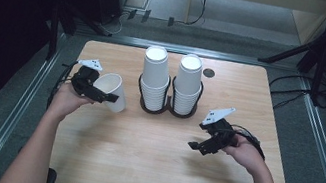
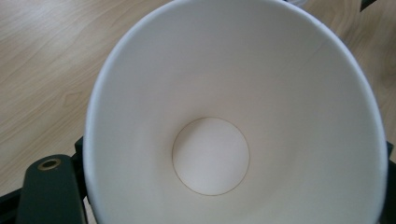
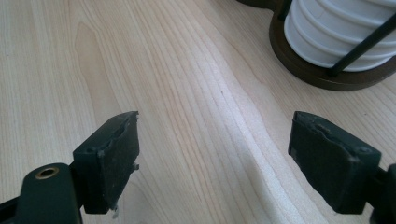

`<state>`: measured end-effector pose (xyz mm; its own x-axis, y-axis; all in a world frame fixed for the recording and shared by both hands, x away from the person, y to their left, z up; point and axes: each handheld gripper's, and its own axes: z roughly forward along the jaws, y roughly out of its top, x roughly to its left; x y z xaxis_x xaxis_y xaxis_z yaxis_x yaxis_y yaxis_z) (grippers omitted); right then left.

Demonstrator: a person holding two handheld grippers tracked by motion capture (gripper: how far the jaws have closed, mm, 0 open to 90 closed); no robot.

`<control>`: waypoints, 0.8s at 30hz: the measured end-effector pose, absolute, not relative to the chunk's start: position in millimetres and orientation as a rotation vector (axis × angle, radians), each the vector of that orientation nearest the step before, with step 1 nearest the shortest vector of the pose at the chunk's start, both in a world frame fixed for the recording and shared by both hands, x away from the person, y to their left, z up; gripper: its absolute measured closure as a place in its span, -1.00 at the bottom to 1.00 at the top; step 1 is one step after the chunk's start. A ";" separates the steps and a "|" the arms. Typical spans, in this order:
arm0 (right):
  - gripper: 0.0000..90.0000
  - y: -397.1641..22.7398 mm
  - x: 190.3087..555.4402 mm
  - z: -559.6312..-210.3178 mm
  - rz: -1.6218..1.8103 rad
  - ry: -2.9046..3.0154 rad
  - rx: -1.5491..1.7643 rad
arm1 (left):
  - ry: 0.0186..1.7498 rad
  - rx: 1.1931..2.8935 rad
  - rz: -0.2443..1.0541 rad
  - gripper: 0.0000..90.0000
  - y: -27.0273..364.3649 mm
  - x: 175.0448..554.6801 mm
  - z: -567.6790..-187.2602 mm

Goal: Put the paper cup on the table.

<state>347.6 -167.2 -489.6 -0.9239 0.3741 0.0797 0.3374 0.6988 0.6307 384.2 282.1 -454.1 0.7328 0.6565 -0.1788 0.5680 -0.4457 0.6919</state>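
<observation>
Item: white paper cup [image 1: 113, 90], single, held by the left gripper [image 1: 100, 91] at the left of the wooden surface [image 1: 150, 150], just left of the stacks. Cup tilted, mouth toward the gripper's camera; its inside and round bottom [image 2: 210, 156] show in the left gripper view. Fingers spread wide around the cup wall, clamped on it.

Item: right gripper [image 1: 198, 146], low over the surface, right of centre. Fingers [image 3: 109, 158] wide apart, nothing between them.

Item: two stacks of white cups [image 1: 156, 77], upside down in a dark wire holder [image 1: 168, 110], at the far middle of the surface.
</observation>
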 end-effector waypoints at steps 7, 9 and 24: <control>-0.63 -170.0 349.7 -491.1 1.046 2.836 0.620 | 0.945 2.157 0.187 -0.67 290.8 389.0 -457.2; -0.63 -170.5 350.0 -492.2 1.038 2.837 0.623 | 0.950 2.150 0.192 -0.68 292.5 389.9 -457.9; -0.63 -169.2 351.5 -495.6 1.011 2.851 0.625 | 1.053 2.131 0.204 -0.70 310.0 397.2 -469.8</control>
